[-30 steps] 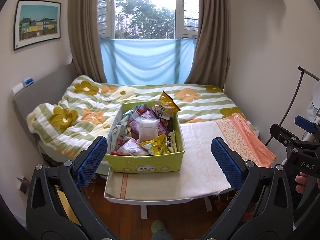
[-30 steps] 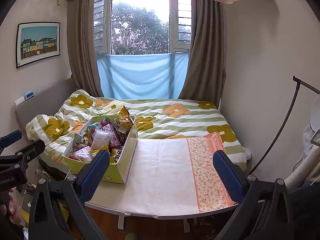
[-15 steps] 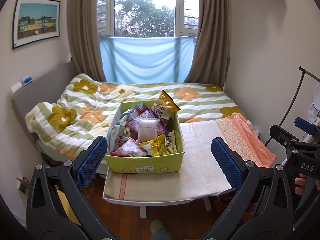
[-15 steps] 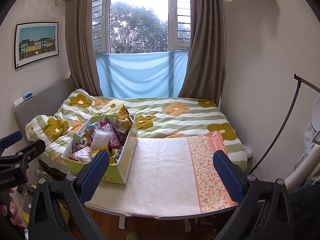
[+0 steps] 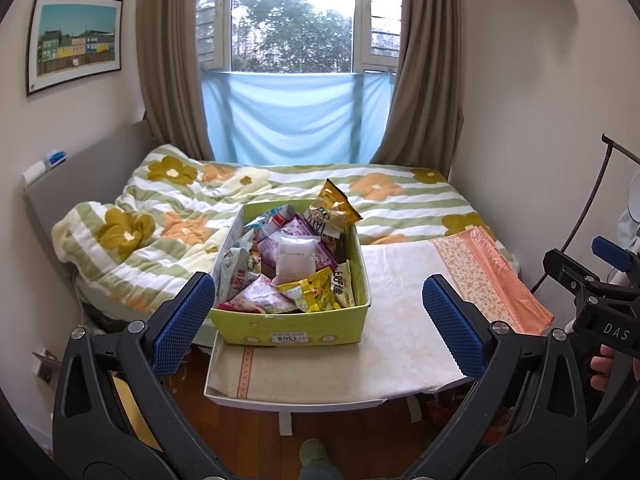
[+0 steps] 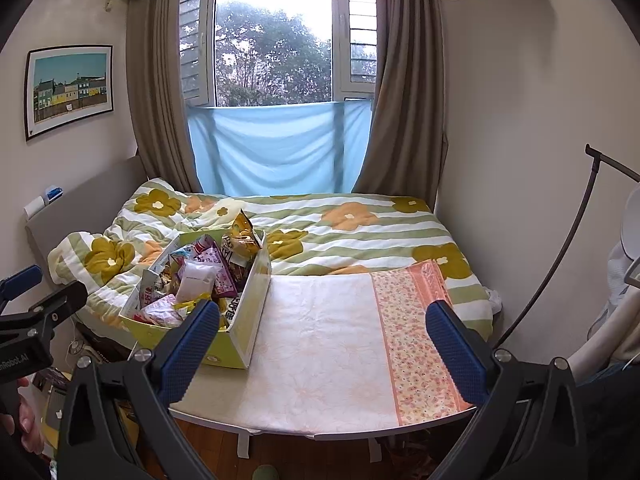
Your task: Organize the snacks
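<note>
Bedroom ahead, flowered quilt [image 5: 280, 196] under the window, and a cloth-covered table [image 6: 320, 360] pulled up against the bed. On the table's left end sits the yellow-green box [image 5: 292, 328], heaped with snack packets [image 5: 288, 264]: a white pouch [image 5: 295, 258] lying on top, an orange bag [image 5: 332, 208] sticking up at the back. Every snack I can see is inside that box; the cloth beside it holds none. My left gripper [image 5: 318, 316] hangs back from the box, spread wide, nothing between the pads. My right gripper [image 6: 320, 344] faces the bare cloth, equally spread and carrying nothing. Tough call on progress: this jumble could be snacks gathered in, or a pile waiting to be sorted out onto the cloth. Either fits.
</note>
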